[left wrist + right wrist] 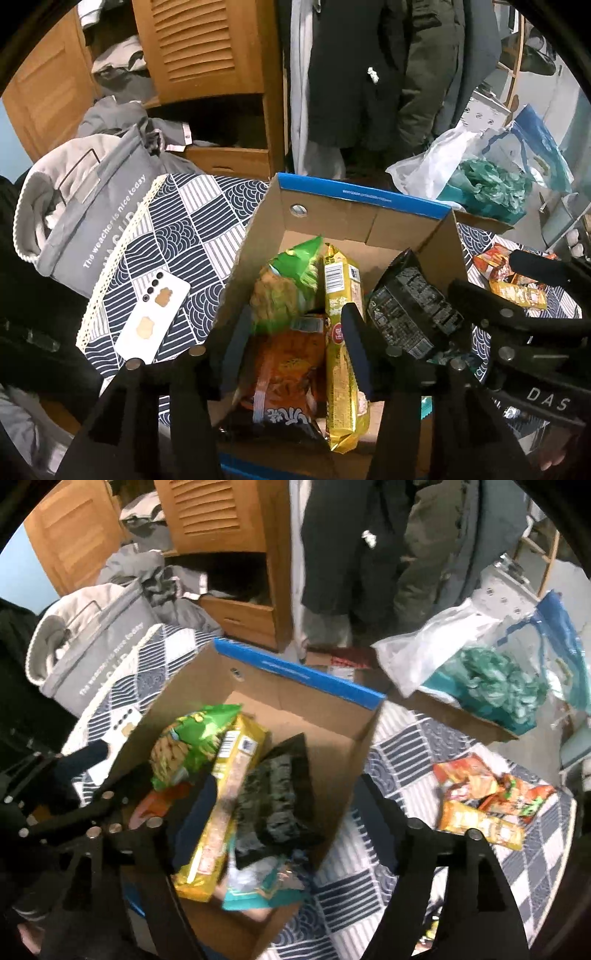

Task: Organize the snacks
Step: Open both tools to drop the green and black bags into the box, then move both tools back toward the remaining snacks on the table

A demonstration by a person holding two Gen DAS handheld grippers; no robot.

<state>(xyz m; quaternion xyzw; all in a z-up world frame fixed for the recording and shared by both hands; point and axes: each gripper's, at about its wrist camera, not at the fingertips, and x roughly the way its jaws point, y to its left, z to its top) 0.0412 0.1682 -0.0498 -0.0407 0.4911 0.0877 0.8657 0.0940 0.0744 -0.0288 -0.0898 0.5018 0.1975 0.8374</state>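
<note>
A: Cardboard box (328,218) on the patterned tablecloth (184,229) is shown holding a green bag (295,269), a yellow packet (341,332) and a black pouch (280,794).

B: Left gripper (295,354) and right gripper (291,812) are shown above it, jaws spread, nothing gripped. Loose orange snacks (484,794) are seen beside the box.

Ahead of me a wooden wardrobe (207,48) with louvred doors, clothes spilling from its open shelf. Dark coats (369,74) hang to its right. Pale blue wall (11,572) far left. Grey fabric basket (92,206) beside my patterned tablecloth (184,229). Light dim
</note>
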